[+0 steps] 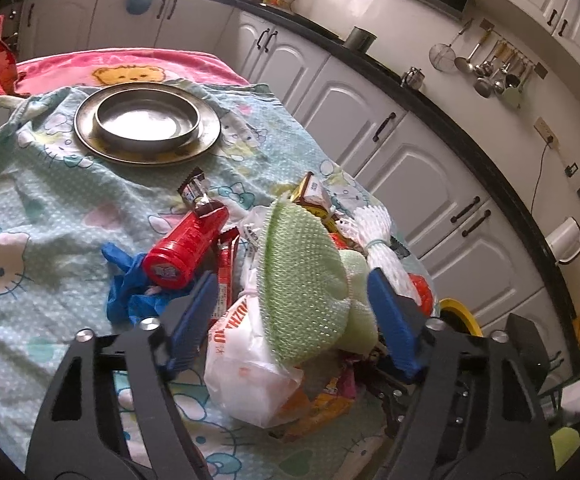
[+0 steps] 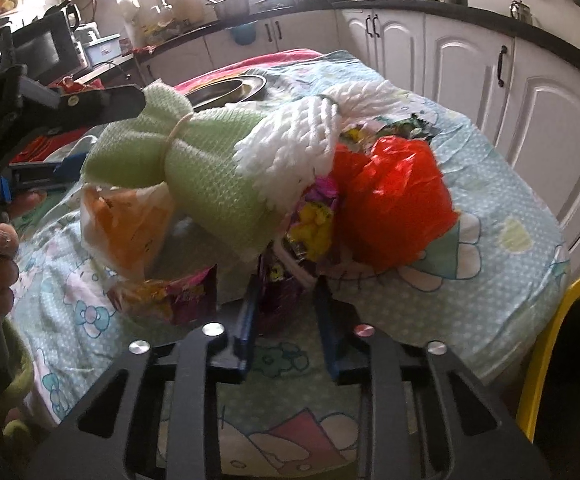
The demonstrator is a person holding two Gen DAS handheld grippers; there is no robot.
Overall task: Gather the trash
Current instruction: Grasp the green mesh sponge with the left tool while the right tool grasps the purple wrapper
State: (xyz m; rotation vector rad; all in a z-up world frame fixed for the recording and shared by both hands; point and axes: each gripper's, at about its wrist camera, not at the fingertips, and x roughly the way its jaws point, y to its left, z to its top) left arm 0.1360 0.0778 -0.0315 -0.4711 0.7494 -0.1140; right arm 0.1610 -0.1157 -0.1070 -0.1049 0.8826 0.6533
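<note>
A heap of trash lies on the cartoon-print cloth [image 1: 50, 184]: a green foam net [image 1: 302, 280], a white foam net [image 1: 374, 236], a white plastic bag [image 1: 246, 372], a red plastic bag [image 2: 390, 200] and snack wrappers [image 2: 310, 224]. A red bottle [image 1: 186, 244], a blue glove [image 1: 126, 288] and a dark candy wrapper [image 1: 194, 188] lie left of the heap. My left gripper [image 1: 294, 320] is open, its fingers on either side of the green net [image 2: 210, 176]. My right gripper [image 2: 286, 312] is partly closed around a dark purple wrapper [image 2: 282, 284] at the heap's near edge.
A steel bowl on a steel plate [image 1: 146, 124] stands at the far end of the table. White cabinets [image 1: 410, 160] under a black counter run along the right. A yellow-rimmed bin [image 2: 562, 344] stands at the table's right corner.
</note>
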